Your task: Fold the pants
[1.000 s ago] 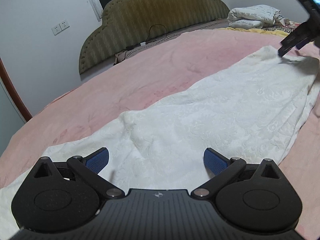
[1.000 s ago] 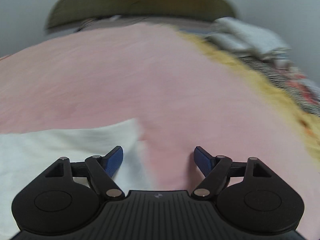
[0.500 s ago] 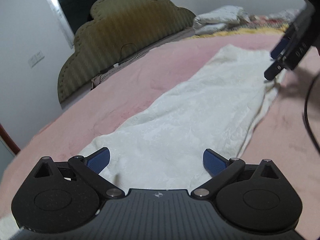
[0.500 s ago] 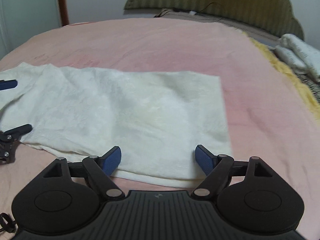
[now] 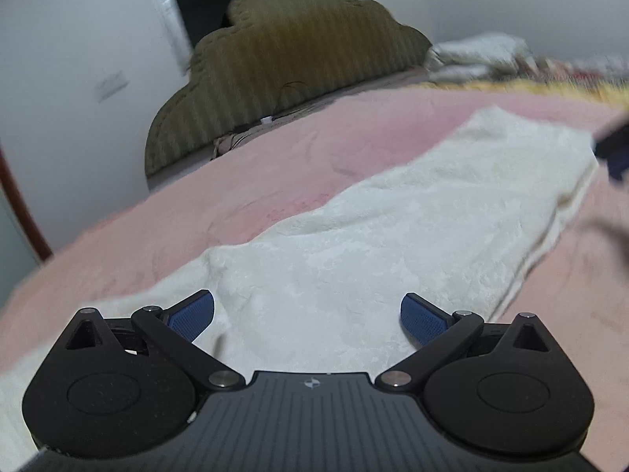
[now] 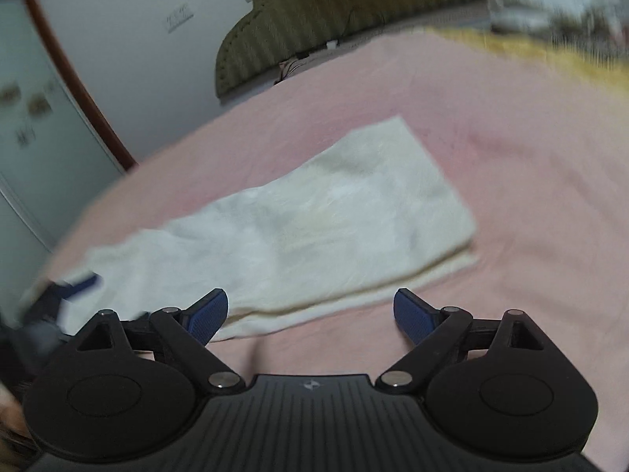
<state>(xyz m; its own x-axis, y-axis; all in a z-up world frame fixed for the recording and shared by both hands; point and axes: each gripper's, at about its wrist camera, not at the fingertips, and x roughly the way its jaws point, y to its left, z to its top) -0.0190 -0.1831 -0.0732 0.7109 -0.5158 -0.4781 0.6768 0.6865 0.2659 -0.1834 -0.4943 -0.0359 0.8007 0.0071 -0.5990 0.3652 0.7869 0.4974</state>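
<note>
White textured pants lie flat on the pink bedspread, folded lengthwise into a long strip. My left gripper hovers open over one end of them, nothing between its blue pads. In the right wrist view the pants stretch from lower left to upper right. My right gripper stands near their long edge with its jaws opening wider and only cloth edge and bedspread below the gap. The right gripper shows as a dark blur at the far edge of the left wrist view; the left one appears blurred at lower left.
A green padded headboard stands behind the bed. Folded white bedding and a yellow blanket edge lie at the far right. A wall socket and a wood-framed door are on the left. Pink bedspread surrounds the pants.
My right gripper has swung away from the pants' far end toward their long side, turning its view, and its jaws have spread wider. The left gripper has stayed put over its end.
</note>
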